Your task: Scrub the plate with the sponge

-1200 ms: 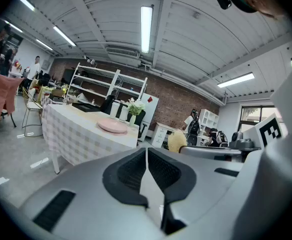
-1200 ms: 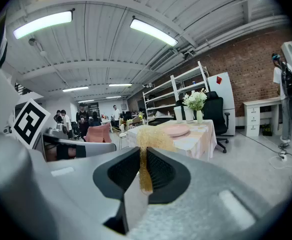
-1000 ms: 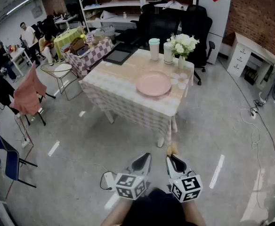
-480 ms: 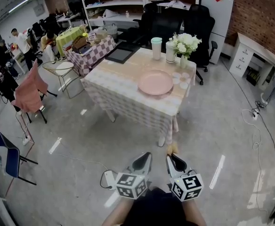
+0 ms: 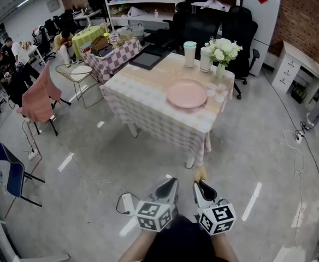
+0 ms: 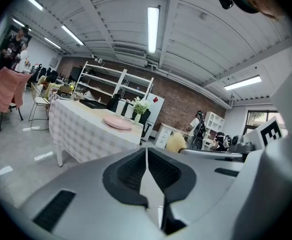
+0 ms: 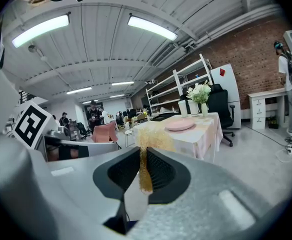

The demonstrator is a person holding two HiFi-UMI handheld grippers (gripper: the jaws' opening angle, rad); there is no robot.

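Observation:
A pink plate (image 5: pixel 187 94) lies on the far right part of a checked-cloth table (image 5: pixel 148 100), well ahead of me. Both grippers hang low in the head view, over the floor and short of the table. My left gripper (image 5: pixel 169 183) is shut with nothing in it; in the left gripper view its jaws (image 6: pixel 146 151) meet and the plate (image 6: pixel 118 123) shows far off. My right gripper (image 5: pixel 199 182) is shut on a yellow sponge (image 5: pixel 200 173). In the right gripper view the sponge (image 7: pixel 148 140) sticks out past the right gripper (image 7: pixel 143 156), with the plate (image 7: pixel 179 125) beyond.
Two cups (image 5: pixel 189 53) and a vase of white flowers (image 5: pixel 222 52) stand behind the plate, and a black tray (image 5: pixel 148 59) lies at the table's far left. A pink-draped chair (image 5: pixel 36 100), a blue chair (image 5: pixel 9 173) and floor cables (image 5: pixel 299 157) lie around.
The table and plate have shifted slightly right and up in the head view as the camera moved. Both grippers keep the same pose, the right one still shut on the sponge.

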